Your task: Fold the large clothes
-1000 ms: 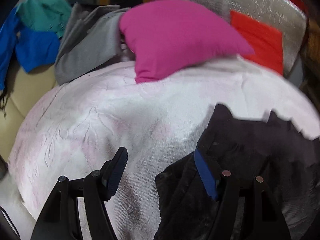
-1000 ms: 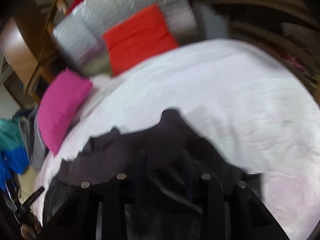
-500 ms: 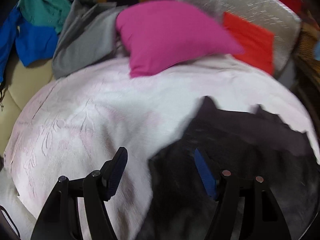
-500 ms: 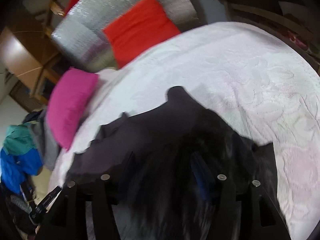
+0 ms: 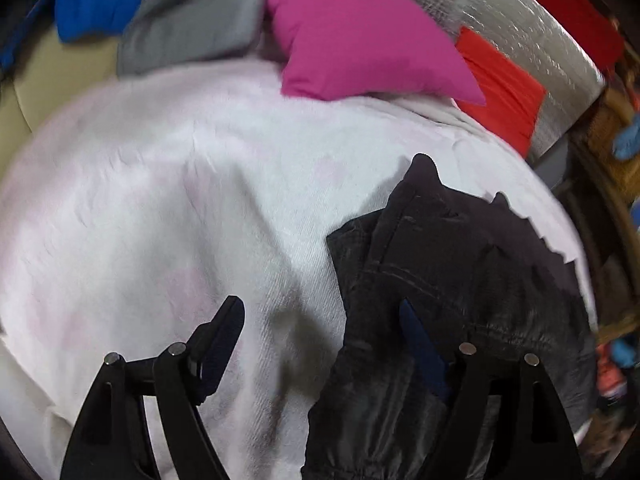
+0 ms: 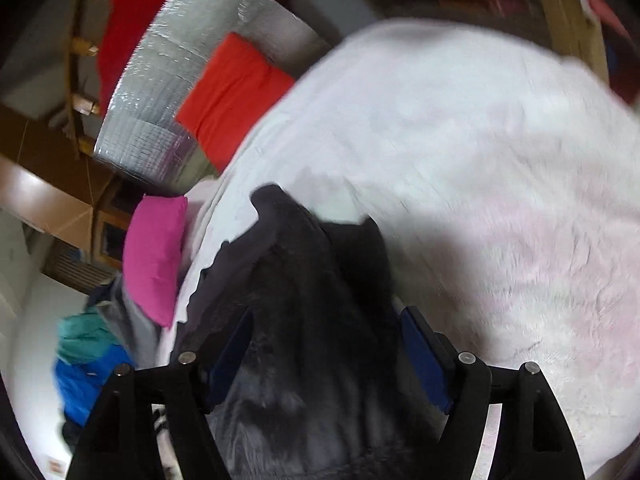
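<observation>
A dark, denim-like garment [image 5: 452, 276] lies bunched on the white-pink bedspread [image 5: 168, 208], at the right of the left wrist view. My left gripper [image 5: 320, 332] hovers over its left edge with the jaws opening. One fingertip [image 5: 224, 332] is above bare bedspread, and the blue-padded one is above the cloth; nothing is pinched. In the right wrist view the same garment [image 6: 316, 280] runs up between the fingers of my right gripper [image 6: 324, 344]. Those jaws are opening too, and the blue pads [image 6: 420, 356] stand at the sides of the cloth without gripping it.
A magenta pillow [image 5: 360, 36] and a red cushion [image 5: 500, 84] lean at the head of the bed against a silver foil panel [image 5: 508, 12]. Grey [image 5: 192, 28], blue [image 5: 92, 4] and teal clothes are heaped at the far left. Bare bedspread [image 6: 500, 160] spreads to the right.
The right gripper's jaws went from nearly shut on the dark garment to wide apart, and it swung across the bed. The left jaws widened slightly, and the garment now lies flatter beside them.
</observation>
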`<state>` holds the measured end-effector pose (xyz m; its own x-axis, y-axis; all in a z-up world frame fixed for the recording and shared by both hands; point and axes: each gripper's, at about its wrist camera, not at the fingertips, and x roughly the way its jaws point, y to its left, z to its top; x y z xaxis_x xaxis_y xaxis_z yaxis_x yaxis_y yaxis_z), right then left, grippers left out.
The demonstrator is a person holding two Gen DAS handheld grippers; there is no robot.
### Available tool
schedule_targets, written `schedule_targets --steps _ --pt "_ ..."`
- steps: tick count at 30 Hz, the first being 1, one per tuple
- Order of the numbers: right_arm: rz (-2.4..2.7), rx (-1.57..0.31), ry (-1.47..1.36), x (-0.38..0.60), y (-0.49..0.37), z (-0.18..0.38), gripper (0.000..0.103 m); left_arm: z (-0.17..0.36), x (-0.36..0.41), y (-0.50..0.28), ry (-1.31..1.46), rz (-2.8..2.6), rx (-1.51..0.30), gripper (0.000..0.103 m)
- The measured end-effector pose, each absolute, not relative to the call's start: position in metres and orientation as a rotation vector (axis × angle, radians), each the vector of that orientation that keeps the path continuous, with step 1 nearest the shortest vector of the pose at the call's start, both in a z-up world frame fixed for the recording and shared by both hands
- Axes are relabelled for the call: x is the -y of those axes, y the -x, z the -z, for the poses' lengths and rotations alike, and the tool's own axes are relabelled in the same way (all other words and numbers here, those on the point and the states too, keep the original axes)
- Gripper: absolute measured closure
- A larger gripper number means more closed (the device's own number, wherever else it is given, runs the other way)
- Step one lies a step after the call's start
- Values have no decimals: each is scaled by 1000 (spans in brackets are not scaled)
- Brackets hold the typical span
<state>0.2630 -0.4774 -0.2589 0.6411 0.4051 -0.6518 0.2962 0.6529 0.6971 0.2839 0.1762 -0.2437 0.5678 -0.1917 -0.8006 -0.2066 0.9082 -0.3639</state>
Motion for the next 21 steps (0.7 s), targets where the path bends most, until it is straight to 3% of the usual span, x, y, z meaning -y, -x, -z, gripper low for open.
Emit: schedule_targets --steps 10,13,21 --pt "-273 -1067 -857 444 -311 293 19 274 -145 -318 565 280 -1161 20" --pt "-310 -1080 -808 427 -317 292 13 273 -133 -319 550 315 -1166 16" --pt "-319 -1077 -650 394 -337 294 14 268 -101 -322 470 277 -1126 17"
